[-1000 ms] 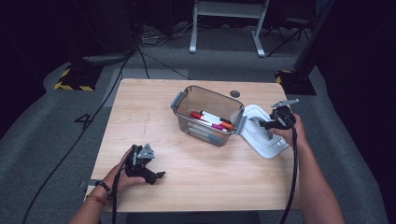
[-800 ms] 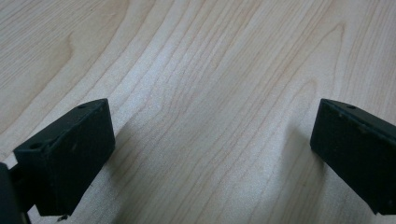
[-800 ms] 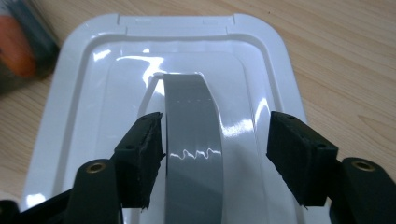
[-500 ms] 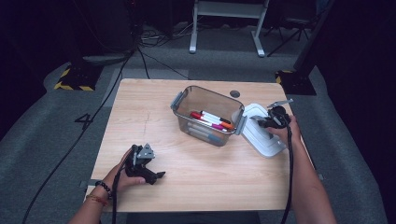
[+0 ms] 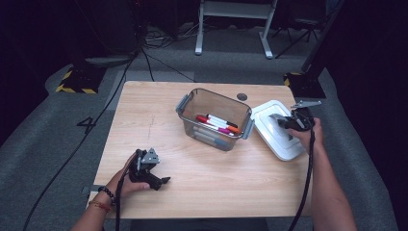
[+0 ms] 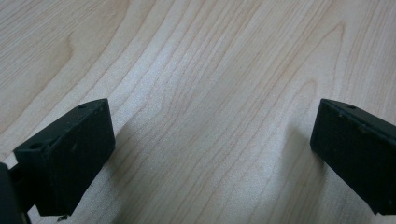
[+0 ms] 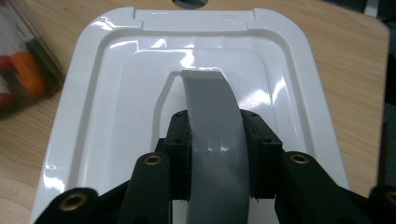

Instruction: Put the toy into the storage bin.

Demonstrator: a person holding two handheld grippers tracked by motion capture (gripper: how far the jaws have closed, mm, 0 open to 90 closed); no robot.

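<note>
The right gripper [image 7: 215, 149] has just squeezed its jaws onto the grey handle [image 7: 212, 112] of the white lid [image 5: 279, 127]; the open box [image 5: 215, 118] sits just left; left gripper [image 5: 146, 168] jaws spread

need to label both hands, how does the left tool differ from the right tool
The left tool has jaws wide apart with nothing between them; the right tool has just closed its jaws onto the grey arched handle of the white plastic lid. The left rests low on the light wooden table; the right sits over the lid. Both are black.
</note>
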